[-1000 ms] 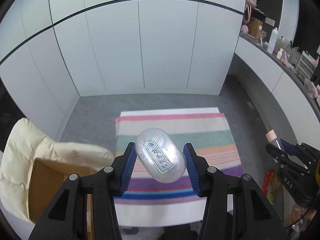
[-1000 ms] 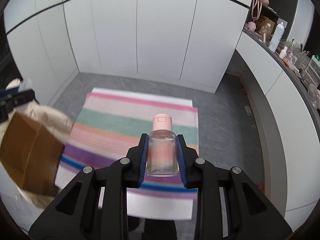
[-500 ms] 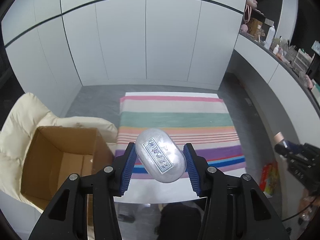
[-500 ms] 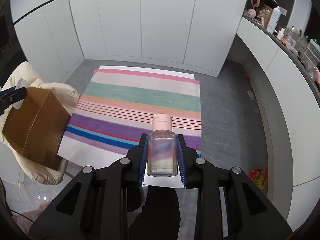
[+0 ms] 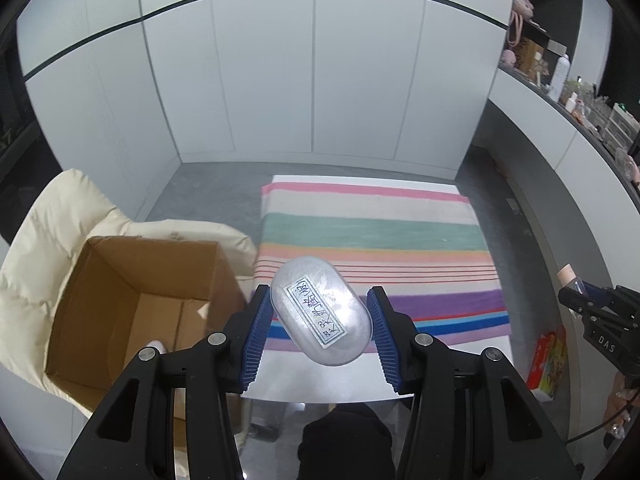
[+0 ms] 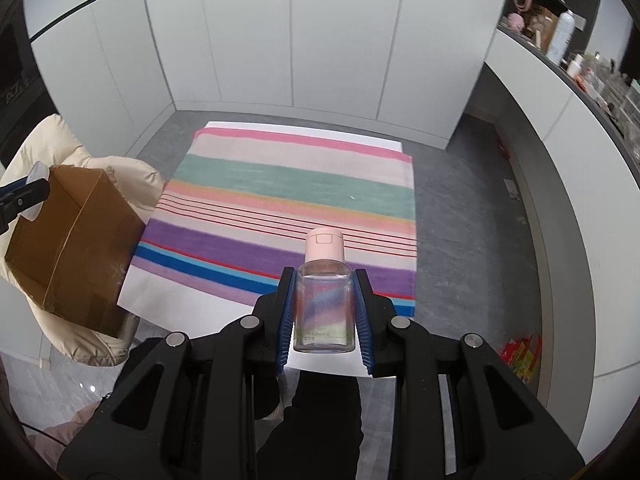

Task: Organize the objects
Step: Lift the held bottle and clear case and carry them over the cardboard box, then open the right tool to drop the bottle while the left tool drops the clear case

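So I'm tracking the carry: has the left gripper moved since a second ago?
Yes. The left gripper, shut on the oval case, has swung left toward the cardboard box, judging by the striped rug.

Hidden, cropped and illegible regions in the two wrist views.
The handwriting on the oval case (image 5: 320,314) label cannot be read; the cardboard box (image 5: 132,308) floor is partly masked by the left gripper (image 5: 318,330); the counter clutter (image 6: 568,46) is too small to identify; the colourful packet (image 6: 522,354) is cropped.

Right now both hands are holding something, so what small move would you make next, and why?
Probably swing the left gripper leftward over the open cardboard box. It is shut on an oval plastic case beside the box, above the striped cloth. The right gripper, shut on a small bottle, is farther away.
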Available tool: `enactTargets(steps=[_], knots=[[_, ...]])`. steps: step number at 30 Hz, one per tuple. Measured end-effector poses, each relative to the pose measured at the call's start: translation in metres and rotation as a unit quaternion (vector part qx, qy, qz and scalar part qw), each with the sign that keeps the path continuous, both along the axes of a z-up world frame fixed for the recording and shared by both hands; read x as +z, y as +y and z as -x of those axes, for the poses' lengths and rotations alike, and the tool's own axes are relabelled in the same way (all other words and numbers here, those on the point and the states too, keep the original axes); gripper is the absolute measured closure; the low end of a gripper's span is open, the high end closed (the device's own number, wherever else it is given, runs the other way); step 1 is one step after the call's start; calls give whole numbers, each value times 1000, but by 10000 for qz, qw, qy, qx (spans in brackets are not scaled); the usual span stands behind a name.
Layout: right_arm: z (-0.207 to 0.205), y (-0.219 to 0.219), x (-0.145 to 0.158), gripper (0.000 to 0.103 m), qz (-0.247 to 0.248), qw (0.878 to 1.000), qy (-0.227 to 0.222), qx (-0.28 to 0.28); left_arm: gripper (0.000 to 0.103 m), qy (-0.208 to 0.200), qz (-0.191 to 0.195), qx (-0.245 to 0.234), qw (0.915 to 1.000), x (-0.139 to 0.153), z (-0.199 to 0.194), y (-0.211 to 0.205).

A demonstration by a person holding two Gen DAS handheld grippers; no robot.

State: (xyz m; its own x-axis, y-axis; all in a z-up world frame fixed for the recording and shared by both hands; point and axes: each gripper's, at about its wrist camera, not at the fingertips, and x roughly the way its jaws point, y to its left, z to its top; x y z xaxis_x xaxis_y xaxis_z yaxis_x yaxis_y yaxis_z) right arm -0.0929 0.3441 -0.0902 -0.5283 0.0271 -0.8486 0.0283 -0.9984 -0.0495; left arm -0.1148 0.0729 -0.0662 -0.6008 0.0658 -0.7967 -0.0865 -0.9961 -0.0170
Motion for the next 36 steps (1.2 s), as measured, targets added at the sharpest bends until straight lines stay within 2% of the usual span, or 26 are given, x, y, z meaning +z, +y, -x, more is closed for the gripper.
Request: enactTargets(steps=[4,9,15,21,25,28,32,36], knots=[[10,-26,-3,75,62,9997,-27,239,53,-7,107,308,9995,-6,-4,-31],[23,-79,-2,75,76,9976,32,688,53,-126,105,882,9960,-15,-7,-92],[30,-155,-1,75,77,9916,83,1292,53,-197,75,1463,9890,-20,-22,-162],[32,-247,-3,75,104,9790,77,2036,53,-278,107,2018,9790,-26,-41,-221],[30,-320,-8,75,142,9647,88,2628,53,-300,37,2238,9742,-26,-46,-252],[31,-362,-12,75,299,9578,42,2859,53,-295,15,2388,9706,-26,-44,-271],[35,-401,-21,75,294,9541,-25,2979,53,-303,-57,2505,9676,-30,-38,-295],[41,-416,-28,75,259,9549,-124,2957,53,-299,-89,2509,9675,-32,-28,-308]])
